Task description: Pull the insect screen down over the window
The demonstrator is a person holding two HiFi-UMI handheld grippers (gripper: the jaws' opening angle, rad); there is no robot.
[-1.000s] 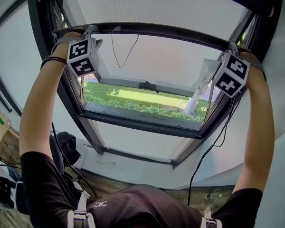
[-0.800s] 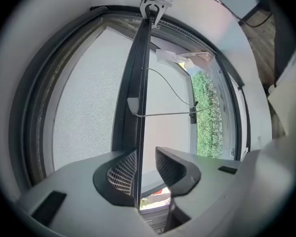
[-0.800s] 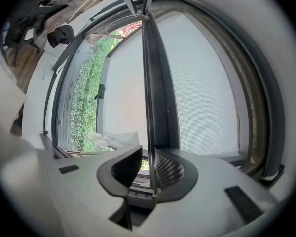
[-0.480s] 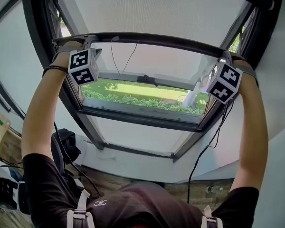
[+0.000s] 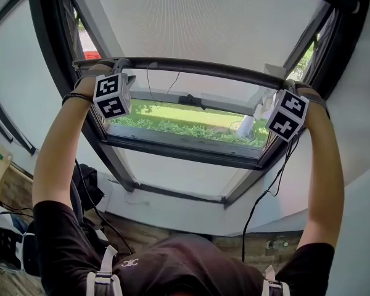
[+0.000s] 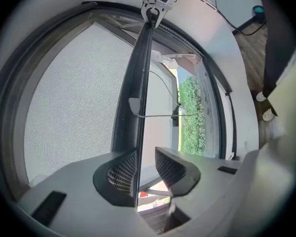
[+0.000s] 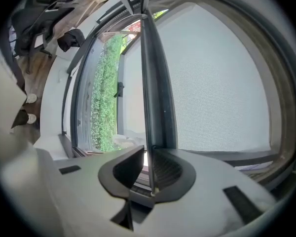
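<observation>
The grey mesh insect screen (image 5: 203, 17) covers the upper part of the roof window. Its dark bottom bar (image 5: 191, 66) runs across the opening. My left gripper (image 5: 120, 63) sits on the bar's left end and my right gripper (image 5: 290, 82) on its right end. In the left gripper view the bar's thin lip (image 6: 138, 73) lies between the jaws of my left gripper (image 6: 145, 169), against one pad, with daylight beside the other. My right gripper (image 7: 148, 169) has just been closing its jaws around the lip (image 7: 155, 83). A sliver of light still shows on one side.
The glass sash (image 5: 185, 150) below the bar is tilted open, with a green lawn outside. A thin cord (image 5: 149, 88) hangs from the bar. A black cable (image 5: 265, 193) drops from my right gripper. A dark bag (image 5: 86, 187) lies on the floor at the left.
The bar and both grippers have come down together. More mesh now shows above the bar, and less open window below it.
</observation>
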